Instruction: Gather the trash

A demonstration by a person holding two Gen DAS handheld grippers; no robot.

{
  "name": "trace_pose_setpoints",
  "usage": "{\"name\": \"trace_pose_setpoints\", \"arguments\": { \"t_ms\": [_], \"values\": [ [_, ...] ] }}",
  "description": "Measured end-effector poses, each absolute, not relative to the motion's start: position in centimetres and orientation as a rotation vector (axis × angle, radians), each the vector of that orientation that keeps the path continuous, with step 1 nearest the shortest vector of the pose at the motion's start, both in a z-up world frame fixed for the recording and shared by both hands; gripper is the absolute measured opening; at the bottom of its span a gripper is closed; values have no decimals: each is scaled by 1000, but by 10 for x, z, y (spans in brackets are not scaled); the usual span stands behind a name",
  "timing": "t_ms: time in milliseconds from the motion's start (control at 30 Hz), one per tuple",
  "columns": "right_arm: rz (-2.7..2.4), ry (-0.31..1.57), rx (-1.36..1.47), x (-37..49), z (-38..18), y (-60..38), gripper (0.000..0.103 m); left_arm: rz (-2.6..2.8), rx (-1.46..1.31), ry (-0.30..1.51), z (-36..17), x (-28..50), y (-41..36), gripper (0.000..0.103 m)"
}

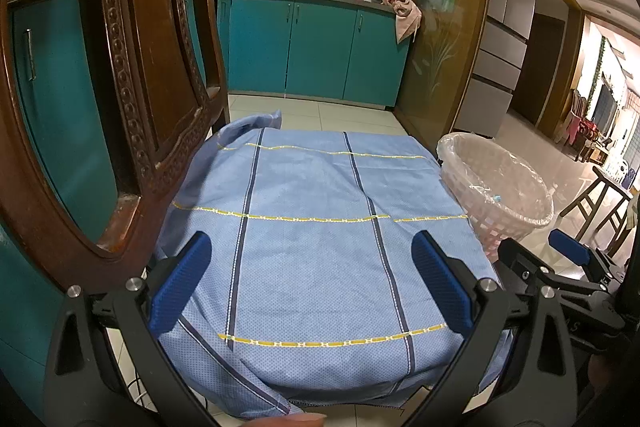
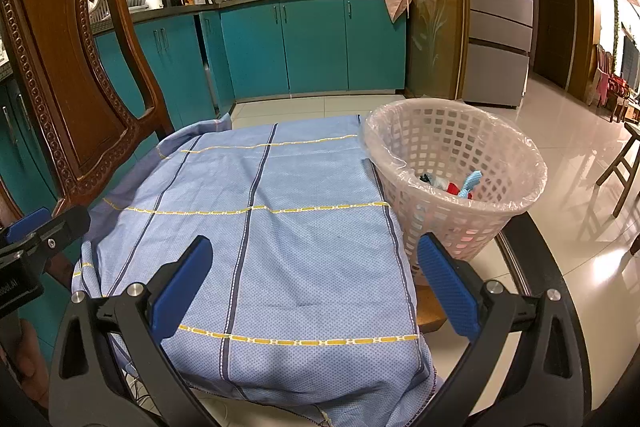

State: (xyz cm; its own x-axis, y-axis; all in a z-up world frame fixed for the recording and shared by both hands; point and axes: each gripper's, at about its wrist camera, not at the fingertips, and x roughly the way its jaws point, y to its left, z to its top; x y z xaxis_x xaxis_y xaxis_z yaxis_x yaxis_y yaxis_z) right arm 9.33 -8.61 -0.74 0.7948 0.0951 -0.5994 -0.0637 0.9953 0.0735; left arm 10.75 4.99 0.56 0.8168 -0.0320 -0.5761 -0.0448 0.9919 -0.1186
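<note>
A white lattice waste basket (image 2: 452, 163) with a clear plastic liner stands to the right of a small table draped in a blue striped cloth (image 2: 264, 227). Inside it lie several scraps of trash (image 2: 452, 185): red, light blue and dark pieces. In the left wrist view the basket (image 1: 496, 183) shows only a small blue bit. My left gripper (image 1: 312, 283) hovers open over the cloth, with nothing between its blue pads. Open too, my right gripper (image 2: 314, 287) hangs over the cloth's right half, its right finger (image 2: 448, 287) near the basket's base. No trash shows on the cloth.
A carved wooden chair (image 2: 68, 67) stands close at the left of the table. Teal kitchen cabinets (image 2: 312, 43) and a stove counter run along the back. A fridge (image 2: 496, 7) and glossy tiled floor (image 2: 560, 155) lie to the right, with a wooden stool (image 2: 620, 163) at the far right.
</note>
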Motion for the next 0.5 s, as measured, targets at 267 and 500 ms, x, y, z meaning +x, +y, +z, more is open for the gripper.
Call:
{"name": "trace_pose_setpoints", "arguments": {
  "t_ms": [267,500],
  "values": [
    [85,645,48,94,-8,-85,100,5,-130,615,5,108,50,100],
    [86,645,47,94,-8,-84,100,18,-124,605,5,106,50,100]
  ]
}}
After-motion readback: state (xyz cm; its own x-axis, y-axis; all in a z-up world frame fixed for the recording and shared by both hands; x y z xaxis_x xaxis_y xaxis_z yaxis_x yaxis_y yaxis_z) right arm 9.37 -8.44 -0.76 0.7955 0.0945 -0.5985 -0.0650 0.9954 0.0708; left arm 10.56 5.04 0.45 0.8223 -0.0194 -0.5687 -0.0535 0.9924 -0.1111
